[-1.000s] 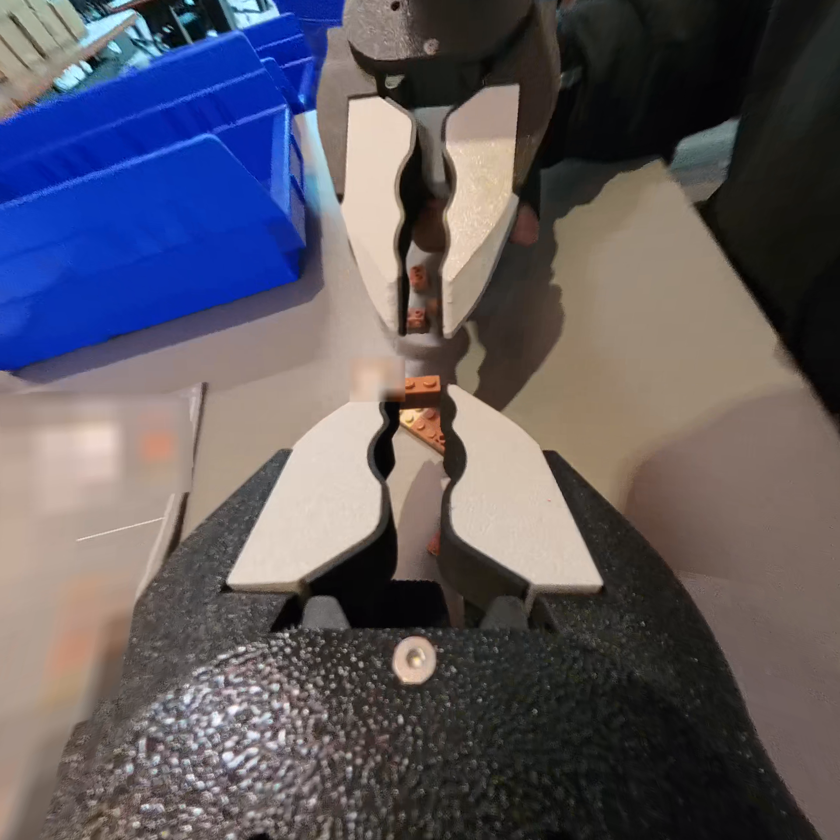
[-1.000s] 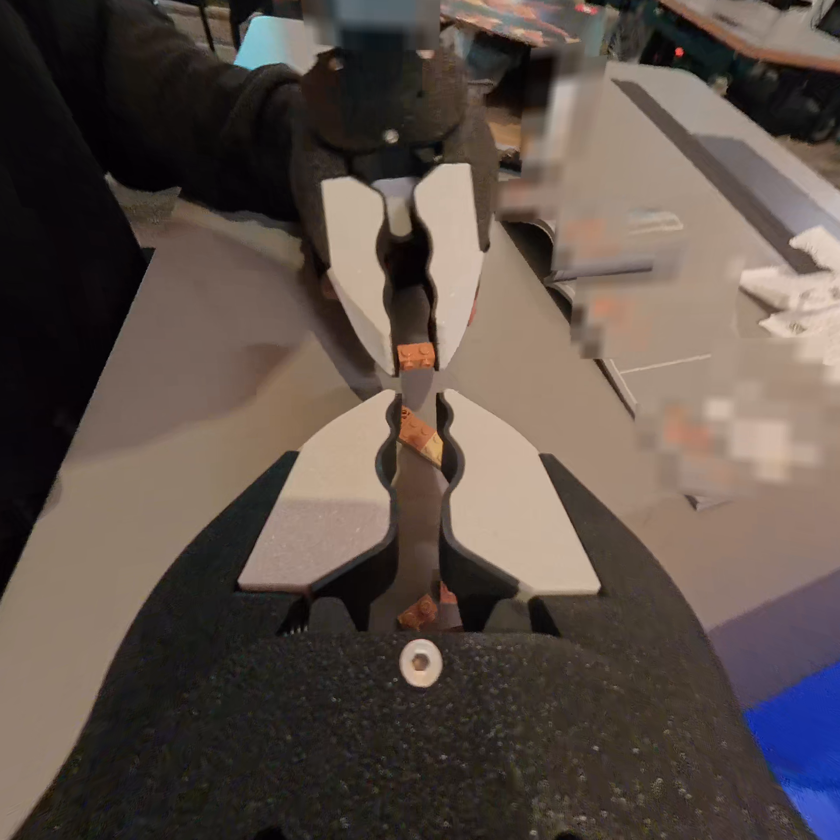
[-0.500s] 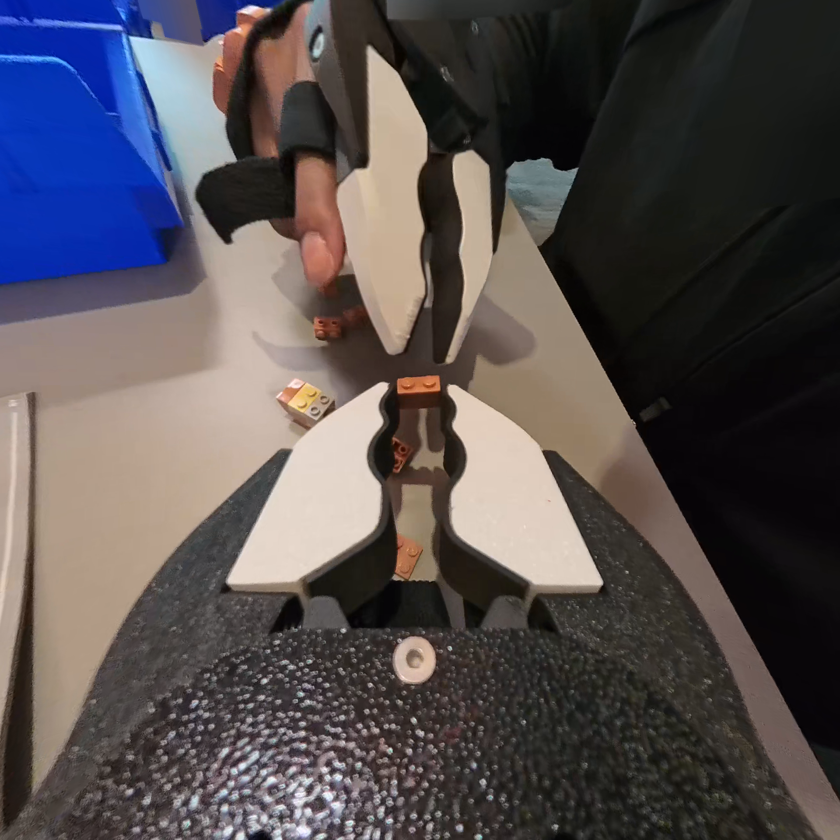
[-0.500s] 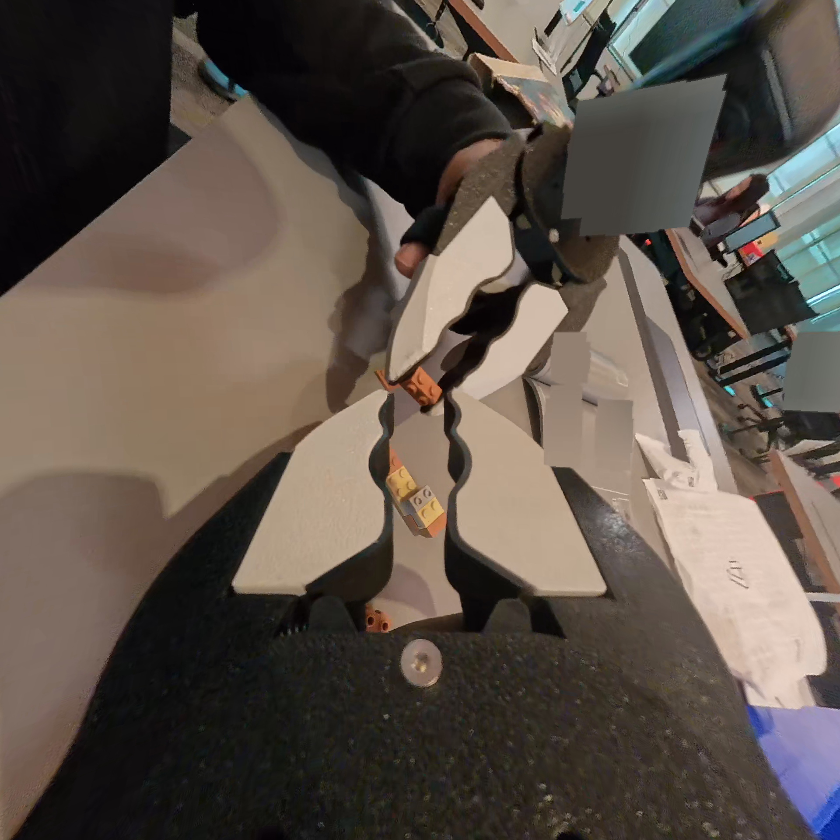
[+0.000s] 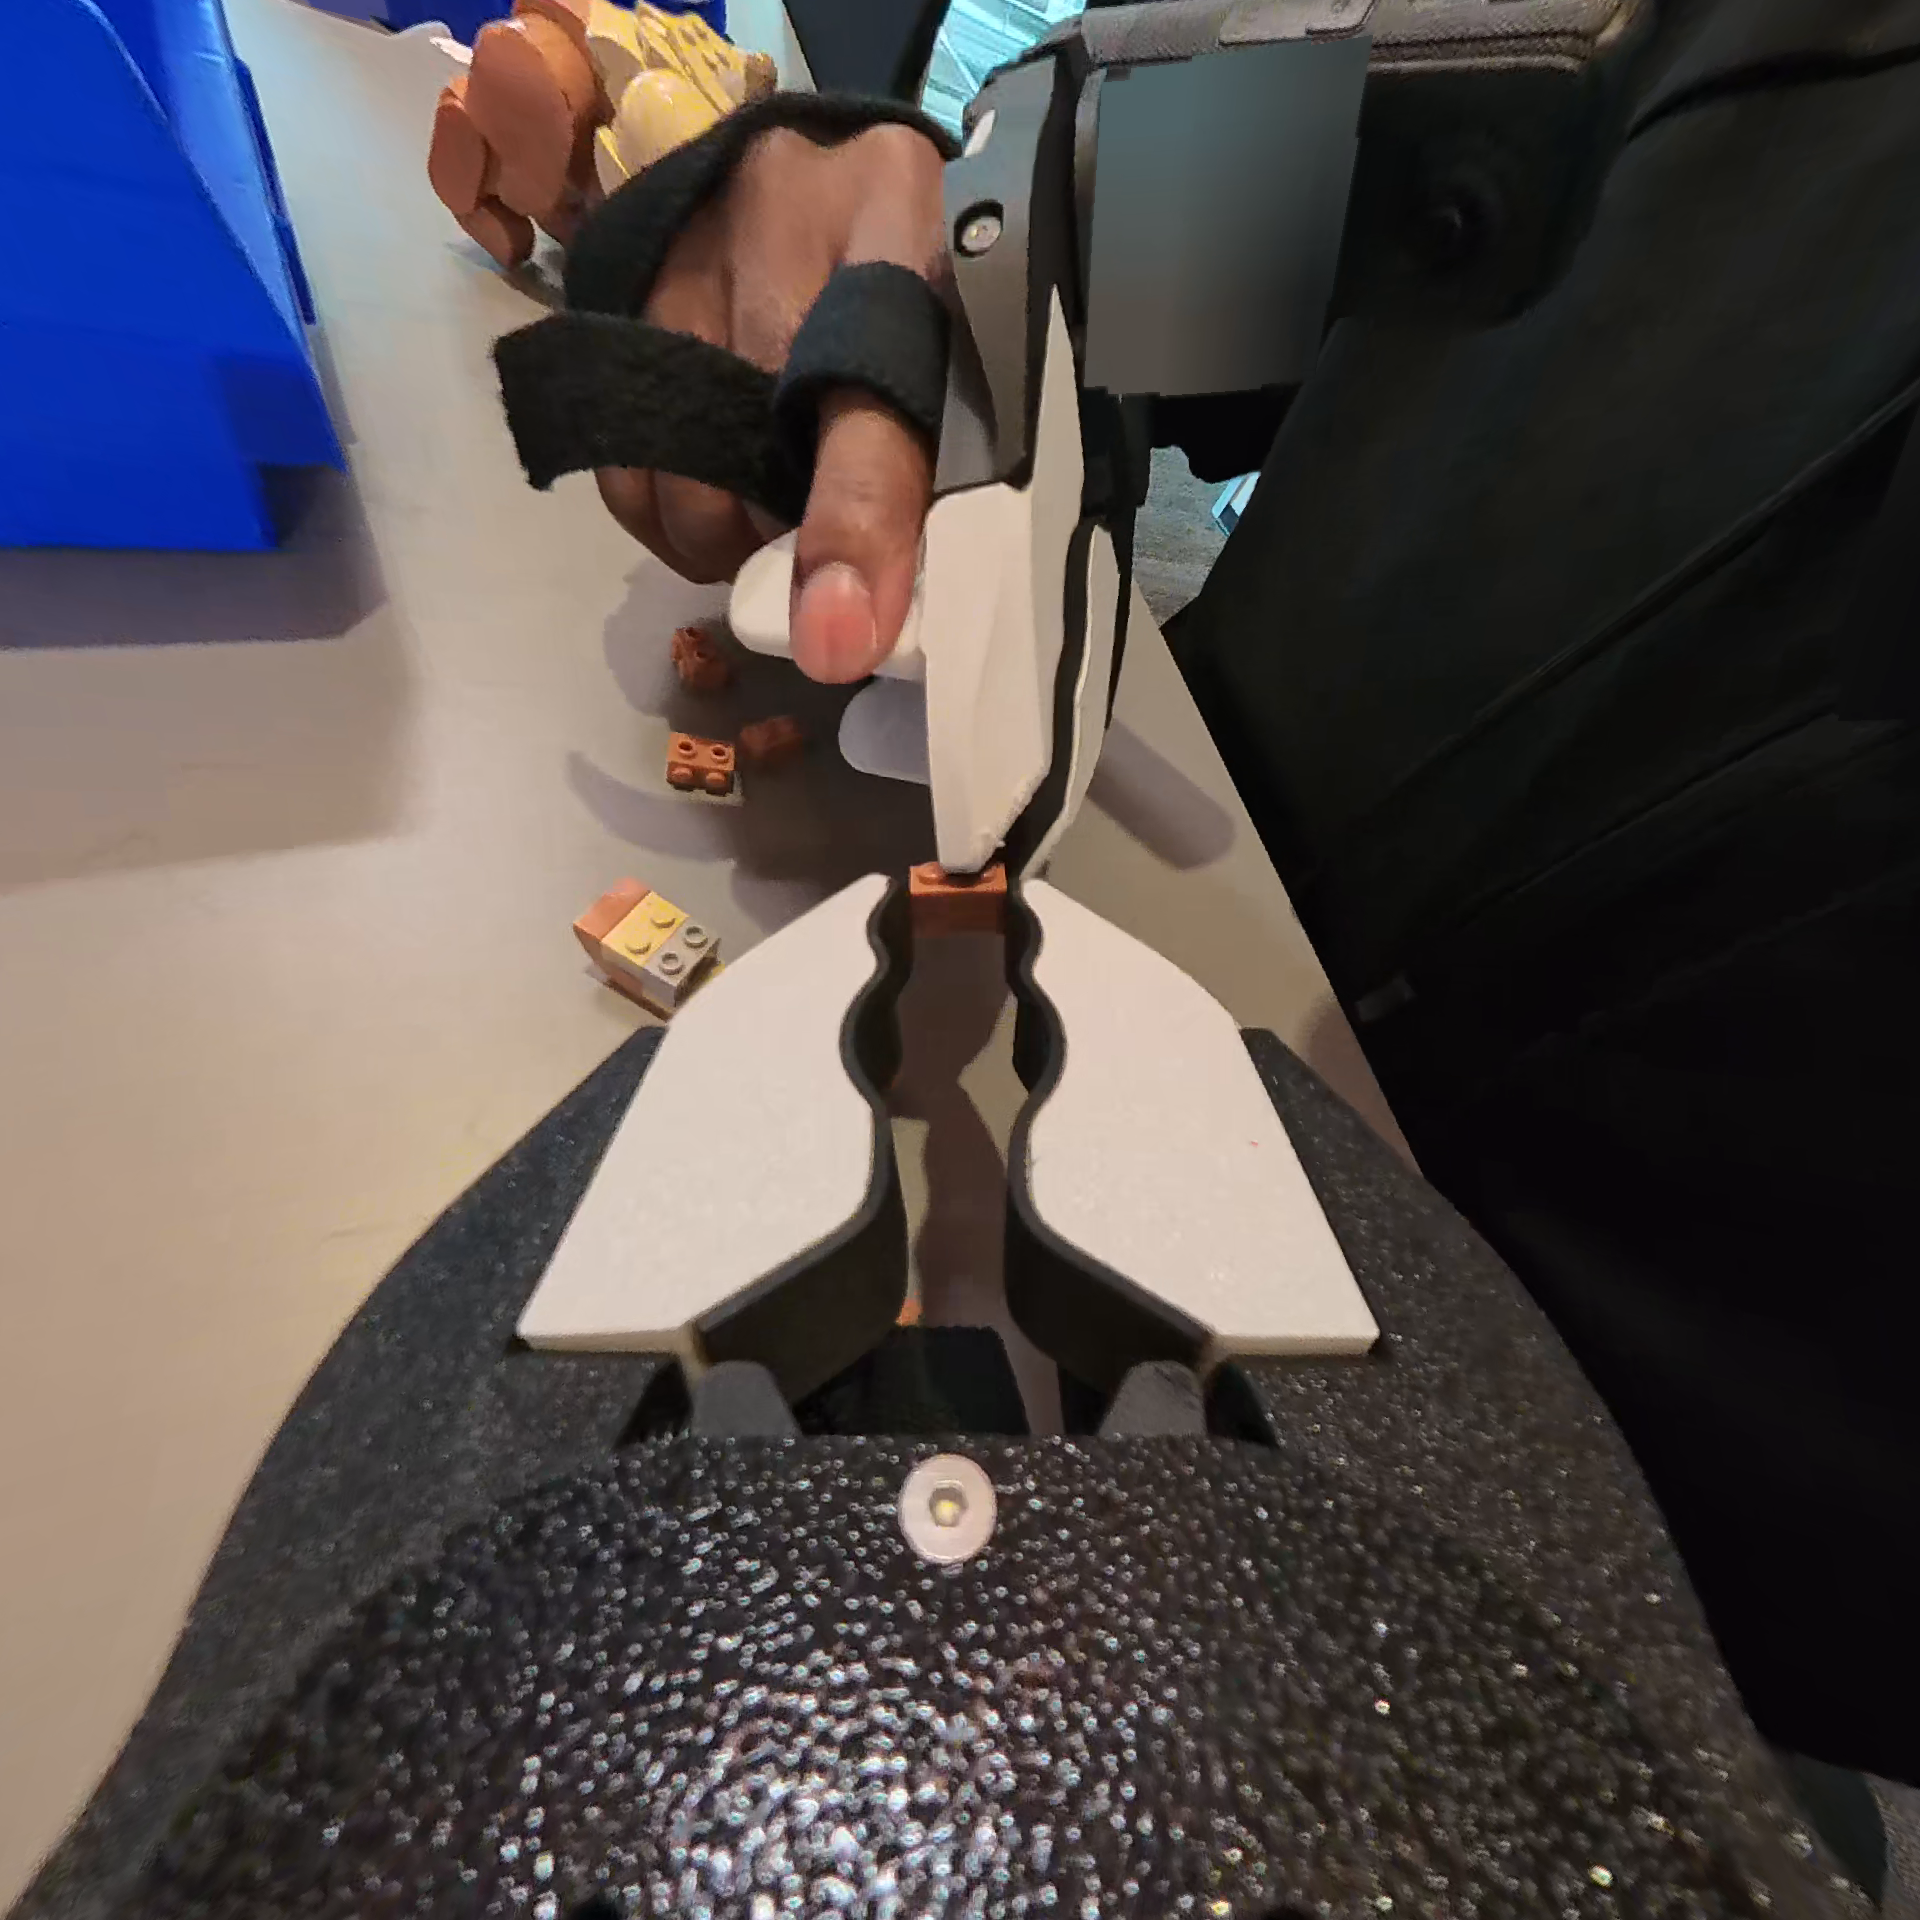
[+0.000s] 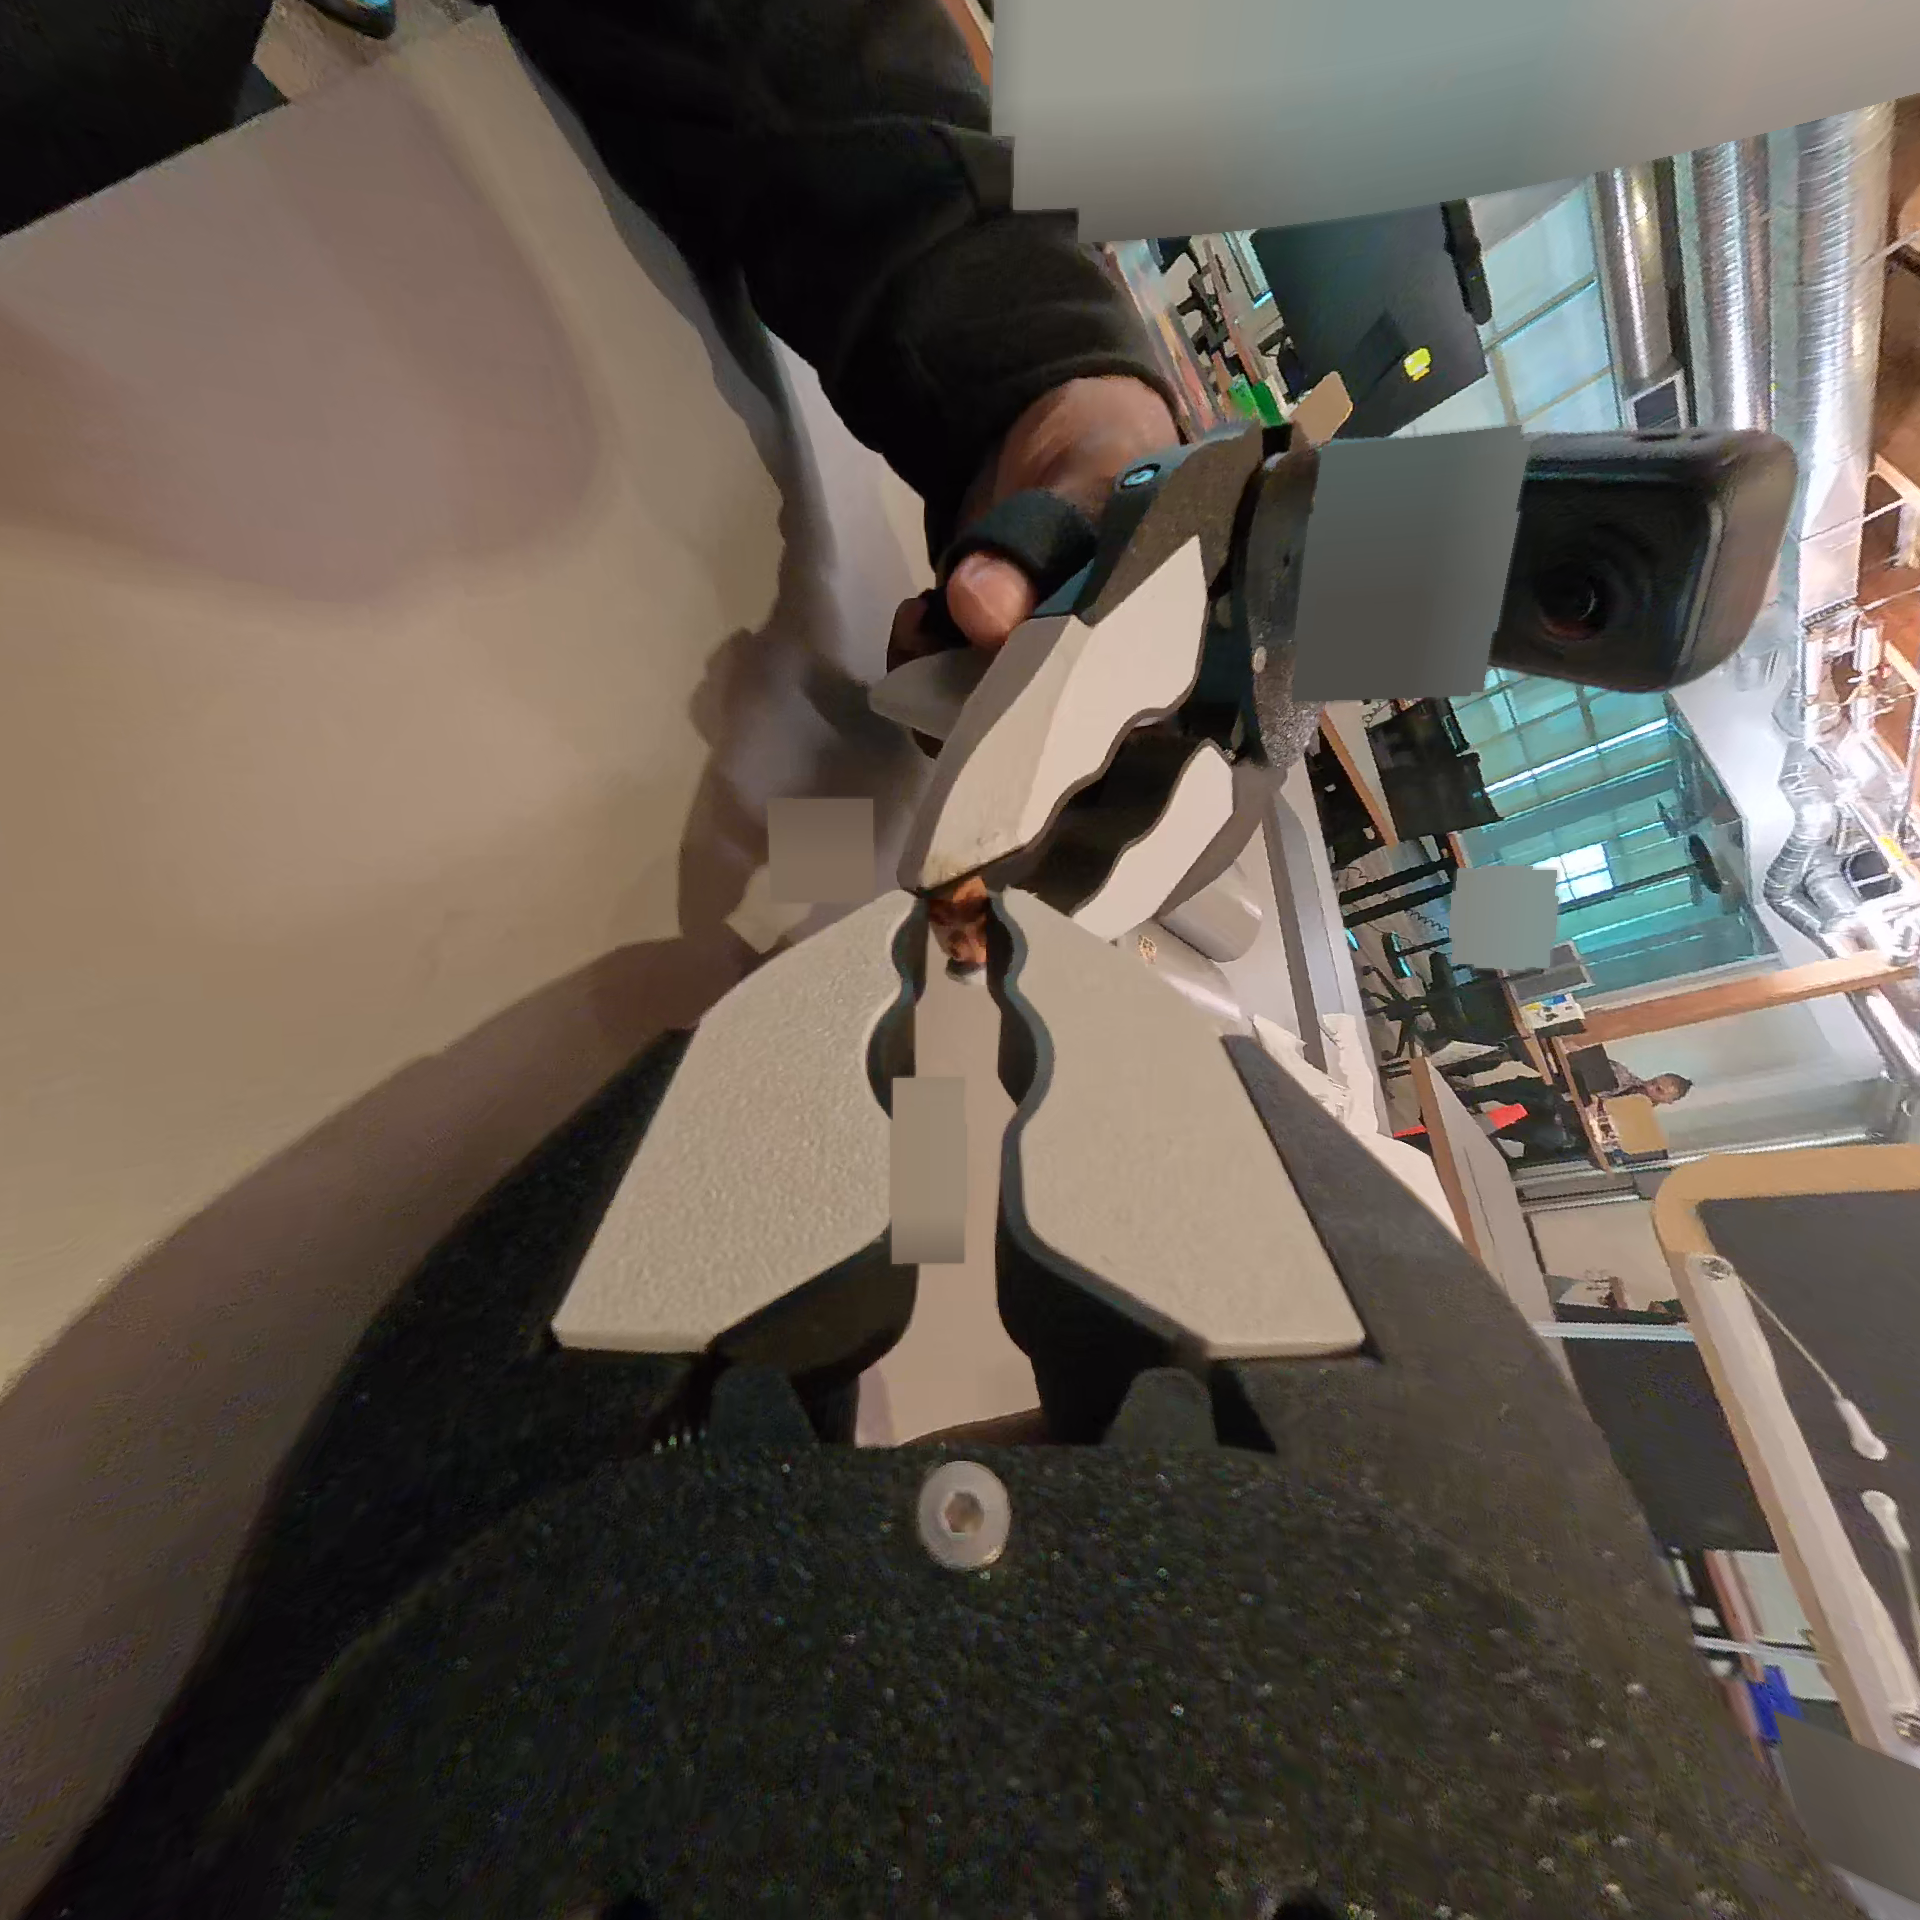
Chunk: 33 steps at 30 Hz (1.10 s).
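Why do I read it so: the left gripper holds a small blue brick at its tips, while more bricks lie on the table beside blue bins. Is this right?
Not quite: the brick pinched at the tips of the left gripper is brown, not blue, as the left wrist view shows. The rest stands: loose bricks lie on the table near the blue bins.

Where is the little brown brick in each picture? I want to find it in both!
Left wrist view: the little brown brick sits just above the middle, pinched between the left gripper fingertips, with the right gripper coming down onto it.
Right wrist view: the same brick shows as a blurry brown bit at the right gripper fingertips, just above the middle.
Shared landmark: the pale tabletop.
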Tool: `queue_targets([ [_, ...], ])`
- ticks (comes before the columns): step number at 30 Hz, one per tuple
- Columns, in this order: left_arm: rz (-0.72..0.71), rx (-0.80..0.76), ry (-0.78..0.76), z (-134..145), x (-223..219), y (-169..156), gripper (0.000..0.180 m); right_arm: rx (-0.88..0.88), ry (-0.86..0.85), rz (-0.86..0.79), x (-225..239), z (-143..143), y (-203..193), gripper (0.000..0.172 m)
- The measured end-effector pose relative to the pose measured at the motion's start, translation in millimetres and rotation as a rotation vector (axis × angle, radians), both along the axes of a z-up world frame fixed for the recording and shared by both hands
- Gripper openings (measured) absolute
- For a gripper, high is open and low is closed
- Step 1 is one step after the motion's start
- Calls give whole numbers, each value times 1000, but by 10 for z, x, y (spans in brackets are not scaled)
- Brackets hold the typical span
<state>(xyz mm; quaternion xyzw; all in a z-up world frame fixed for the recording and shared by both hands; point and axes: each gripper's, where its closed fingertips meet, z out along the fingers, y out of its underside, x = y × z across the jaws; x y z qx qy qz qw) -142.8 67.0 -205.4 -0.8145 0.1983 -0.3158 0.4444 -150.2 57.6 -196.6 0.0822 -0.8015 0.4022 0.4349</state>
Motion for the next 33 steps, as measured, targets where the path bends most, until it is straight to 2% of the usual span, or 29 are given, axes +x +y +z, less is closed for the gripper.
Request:
queue_targets([
  [8, -8, -3, 23, -65, -5, 12, 17, 38, 26, -14, -1, -65, 14, 10],
  [11, 7, -7, 85, -101, -86, 0, 19, 52, 19, -27, -20, -72, 58, 9],
  [16, -36, 18, 325, -220, -374, -122, 38, 30, -61, -43, -3, -67, 221, 10],
  [20, -137, -6, 485, -378, -528, -63, 57, 0, -111, -46, 7, -67, 302, 10],
  [27, -365, -2, 544, -534, -311, 68, 75, 9, -169, -53, 13, -175, 348, 10],
  [33, -383, 41, 545, -603, -253, 143, 88, 33, -194, -107, -55, -235, 388, 10],
])
